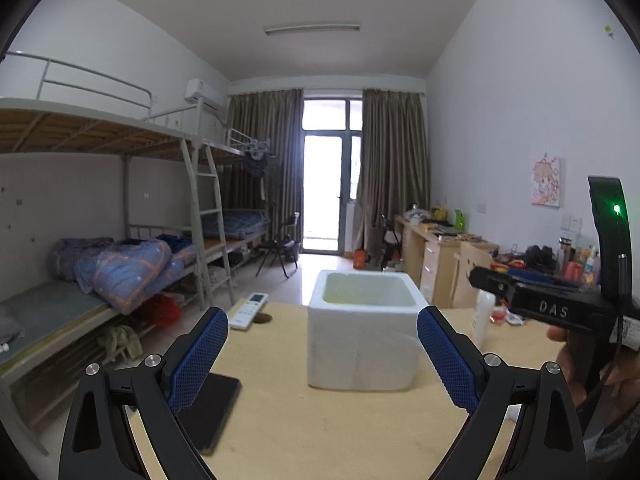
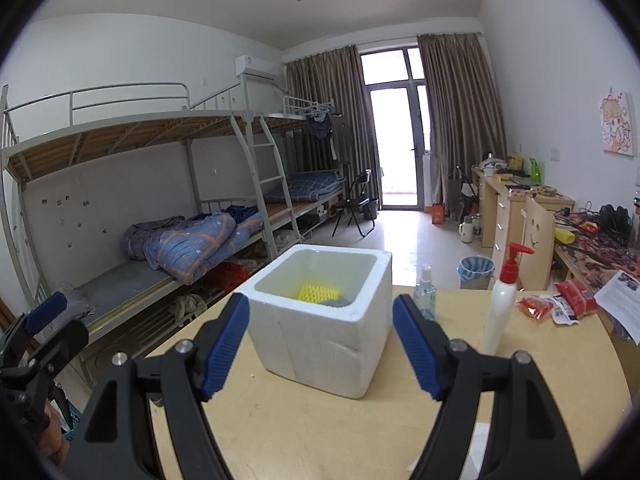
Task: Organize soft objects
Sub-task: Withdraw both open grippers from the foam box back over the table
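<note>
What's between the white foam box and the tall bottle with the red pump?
A small clear spray bottle stands on the table between the white foam box and the red-pump bottle. The right wrist view shows it.

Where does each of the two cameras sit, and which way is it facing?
Left wrist: on the left gripper, jaws open, facing the white foam box on the wooden table; the right gripper and a hand show at right.
Right wrist: on the right gripper, jaws open, facing the foam box, yellow foam net inside; left gripper at left.
Shared: box, table, bunk beds, balcony door.
</note>
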Motion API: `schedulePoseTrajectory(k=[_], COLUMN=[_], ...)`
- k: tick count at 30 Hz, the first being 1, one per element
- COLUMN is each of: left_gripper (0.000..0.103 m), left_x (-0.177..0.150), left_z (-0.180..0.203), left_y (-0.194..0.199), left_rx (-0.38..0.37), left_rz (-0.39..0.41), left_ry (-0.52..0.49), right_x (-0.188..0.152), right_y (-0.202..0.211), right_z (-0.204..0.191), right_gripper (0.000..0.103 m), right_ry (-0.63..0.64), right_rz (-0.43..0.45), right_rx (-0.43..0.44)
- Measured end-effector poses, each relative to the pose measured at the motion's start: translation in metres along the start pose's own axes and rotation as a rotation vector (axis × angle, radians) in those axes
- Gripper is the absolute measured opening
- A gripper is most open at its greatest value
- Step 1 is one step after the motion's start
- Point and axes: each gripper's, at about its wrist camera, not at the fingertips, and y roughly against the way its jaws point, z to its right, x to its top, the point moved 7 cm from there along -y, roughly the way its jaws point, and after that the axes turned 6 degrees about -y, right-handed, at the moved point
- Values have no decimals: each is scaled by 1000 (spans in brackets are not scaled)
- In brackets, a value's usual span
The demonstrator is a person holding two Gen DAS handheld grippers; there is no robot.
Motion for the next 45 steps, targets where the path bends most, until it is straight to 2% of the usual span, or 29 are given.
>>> schedulePoseTrajectory(k=[8, 13, 23, 28, 32, 37, 45], left_gripper=[96, 96, 96, 96, 96, 96, 98], left_x=[-16, -28, -43, -51, -61, -73, -80], left_z=[16, 20, 31, 36, 30, 28, 45], left_y=[21, 21, 16, 13, 10, 6, -4], left_rx=[23, 15, -27, -11, 35, 33, 5], left_rz=[28, 20, 30, 47, 42, 33, 10], left_ry=[-43, -39, -30, -37, 4, 47, 29], right_x=[-11, -21, -54, -67, -83, -96, -109], right_y=[29, 53, 73, 73, 87, 93, 85], right_z=[3, 5, 23, 35, 43, 54, 69], right_gripper=[78, 86, 96, 98, 101, 102, 102], right_ry=[10, -9, 18, 37, 85, 66, 43], right_rz=[36, 88, 166, 176, 218, 216, 177], right_rx=[-2, -17, -161, -226, -252, -243, -252])
